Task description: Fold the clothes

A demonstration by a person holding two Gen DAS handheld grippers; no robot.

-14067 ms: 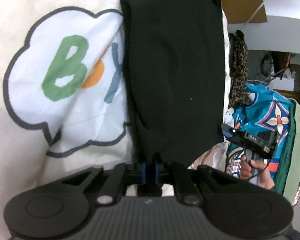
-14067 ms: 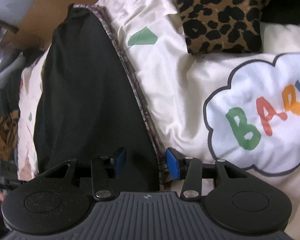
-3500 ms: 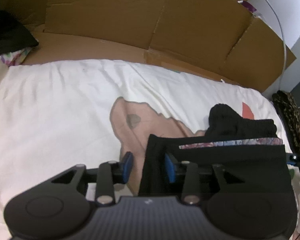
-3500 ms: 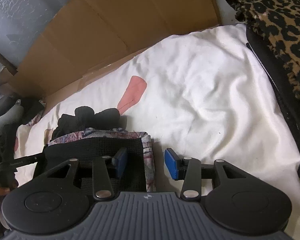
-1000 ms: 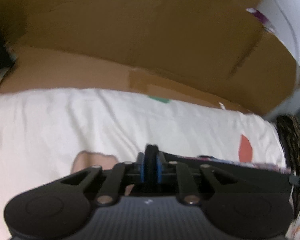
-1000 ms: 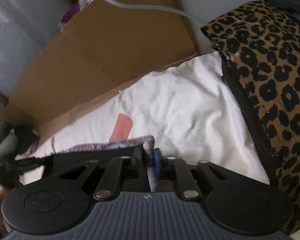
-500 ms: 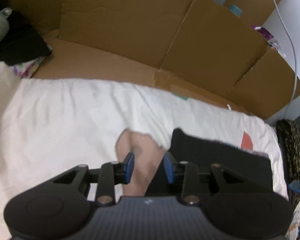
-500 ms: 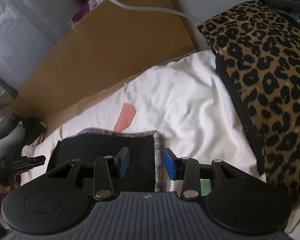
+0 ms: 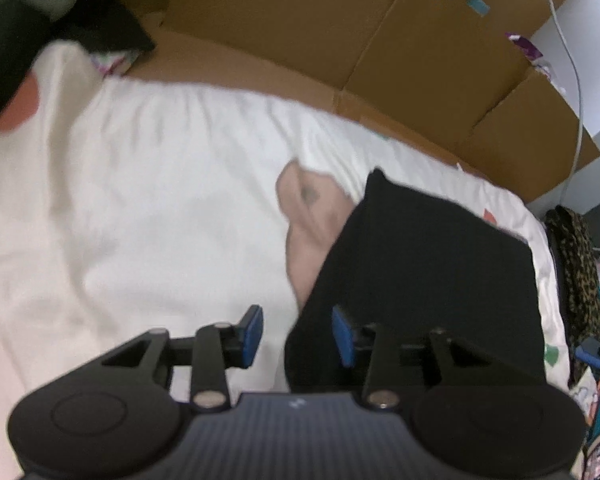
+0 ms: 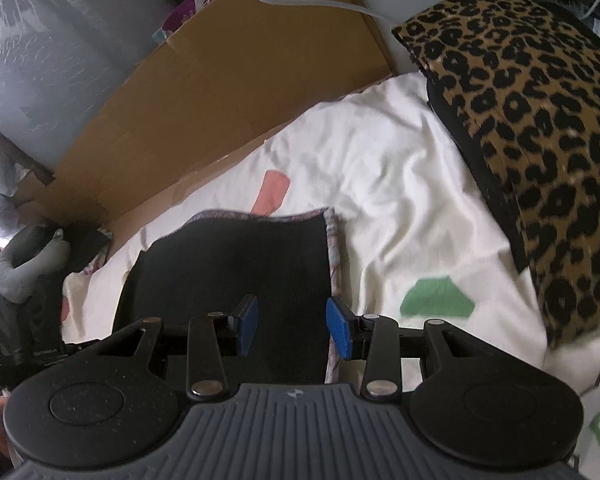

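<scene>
Released since the pinch, the black garment [image 10: 228,264] lies folded flat.

Bare white bedsheet [image 9: 140,208] lay open left of the folded black garment [image 9: 428,264]; cardboard panels [image 9: 300,40] walled the far edge, and a leopard-print pillow [image 10: 540,120] blocked the right.

Bedroom: printed duvet [image 10: 396,184], leopard pillow [image 10: 540,112]

Two close downward views, shared black garment [image 9: 428,264]
</scene>
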